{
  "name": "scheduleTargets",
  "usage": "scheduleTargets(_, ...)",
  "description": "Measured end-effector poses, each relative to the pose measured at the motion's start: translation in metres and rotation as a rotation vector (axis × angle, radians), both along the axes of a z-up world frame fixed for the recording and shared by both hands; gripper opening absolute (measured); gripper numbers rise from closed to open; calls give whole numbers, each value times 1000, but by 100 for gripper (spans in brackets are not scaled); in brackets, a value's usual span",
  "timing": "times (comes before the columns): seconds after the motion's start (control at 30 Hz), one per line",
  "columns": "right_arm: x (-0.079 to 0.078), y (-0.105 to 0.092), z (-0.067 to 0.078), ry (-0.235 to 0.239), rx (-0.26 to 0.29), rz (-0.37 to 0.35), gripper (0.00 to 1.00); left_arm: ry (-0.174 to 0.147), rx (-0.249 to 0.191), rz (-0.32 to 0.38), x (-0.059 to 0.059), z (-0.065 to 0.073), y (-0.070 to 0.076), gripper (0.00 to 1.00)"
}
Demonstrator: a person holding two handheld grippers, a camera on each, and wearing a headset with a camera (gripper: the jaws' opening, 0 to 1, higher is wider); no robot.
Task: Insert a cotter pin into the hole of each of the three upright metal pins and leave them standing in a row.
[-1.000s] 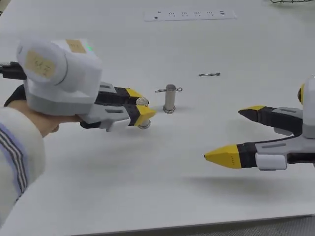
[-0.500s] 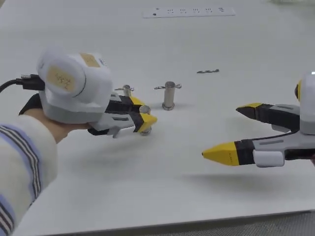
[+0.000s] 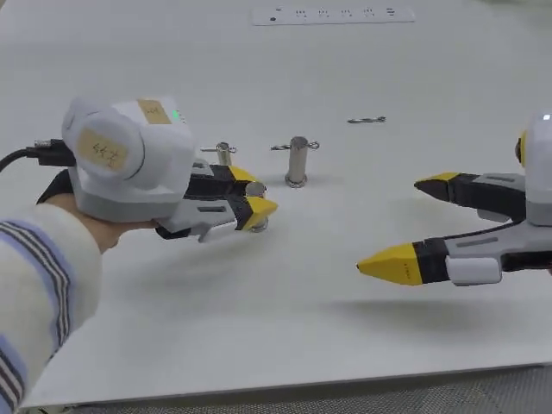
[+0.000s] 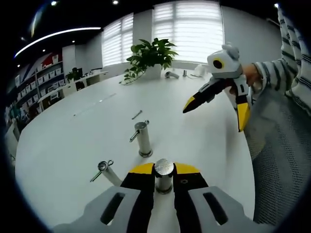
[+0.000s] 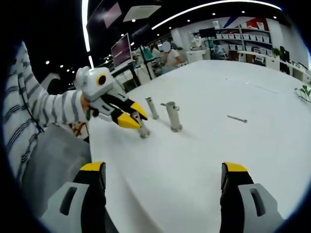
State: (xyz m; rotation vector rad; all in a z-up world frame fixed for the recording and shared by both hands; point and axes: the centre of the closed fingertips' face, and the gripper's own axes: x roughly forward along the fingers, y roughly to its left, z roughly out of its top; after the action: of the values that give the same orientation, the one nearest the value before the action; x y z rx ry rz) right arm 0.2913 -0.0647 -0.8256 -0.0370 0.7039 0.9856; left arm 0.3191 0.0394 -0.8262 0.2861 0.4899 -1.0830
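My left gripper point(image 3: 259, 207) is shut on an upright metal pin point(image 3: 256, 191) point(image 4: 164, 174), whose base is at the tabletop. Just beyond it stands a second pin point(image 3: 297, 161) point(image 4: 143, 138) with a cotter pin through its top. A thinner pin point(image 3: 224, 153) point(image 4: 108, 171), also carrying a cotter pin, stands to the left. A loose cotter pin point(image 3: 366, 120) point(image 4: 136, 114) point(image 5: 236, 118) lies farther back on the right. My right gripper point(image 3: 405, 224) point(image 5: 164, 170) hovers open on the right, with nothing between its jaws. In the right gripper view the left gripper point(image 5: 124, 116) holds its pin point(image 5: 142, 128).
The white table point(image 3: 285, 293) is bare in front of the pins. A white power strip point(image 3: 332, 15) lies at the far edge. A potted plant point(image 4: 148, 56) stands far off in the left gripper view. A striped sleeve point(image 3: 34, 293) is at the lower left.
My left gripper has drawn slightly back toward me with the pin in it, uncovering the thin pin behind it. The right gripper has stayed open in about the same place.
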Motion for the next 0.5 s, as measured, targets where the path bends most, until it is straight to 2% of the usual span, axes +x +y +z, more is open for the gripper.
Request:
scheduleTargets(0.1, 1, 0, 1, -4, -6, 6, 100, 14, -19, 11, 0, 1, 0, 12)
scheduleTargets(0.2, 3, -1, 3, -8, -17, 19, 100, 12, -12, 5, 1, 0, 0, 13)
scheduleTargets(0.23, 3, -1, 4, -10, -22, 23, 100, 23, -18, 0, -1, 0, 0, 14)
scheduleTargets(0.5, 15, -10, 12, -39, -67, 54, 100, 39, -45, -13, -9, 4, 3, 43)
